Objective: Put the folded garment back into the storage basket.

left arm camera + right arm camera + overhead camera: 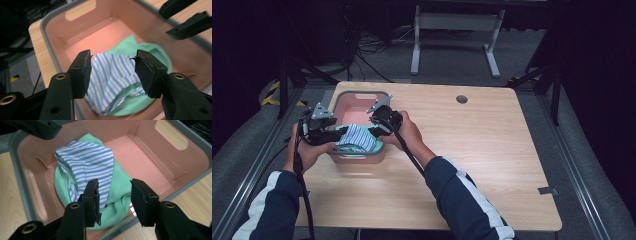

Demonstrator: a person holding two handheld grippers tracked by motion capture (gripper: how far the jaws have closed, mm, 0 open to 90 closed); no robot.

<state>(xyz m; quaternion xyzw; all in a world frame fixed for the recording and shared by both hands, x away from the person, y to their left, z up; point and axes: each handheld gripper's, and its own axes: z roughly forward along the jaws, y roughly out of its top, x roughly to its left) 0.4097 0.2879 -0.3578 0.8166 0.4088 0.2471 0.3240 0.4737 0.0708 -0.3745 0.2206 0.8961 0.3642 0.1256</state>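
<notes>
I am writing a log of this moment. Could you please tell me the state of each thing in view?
Left claw: open, over the cloths.
Right claw: open, over the cloths.
Pink basket: upright on the table.
Blue-striped cloth: crumpled, on the green one.
Green cloth: bunched in the basket.

Wooden table (492,150) carries pink bin (343,104) (near left edge).

No text, label, brand or number can be read anywhere — nothing legible
</notes>
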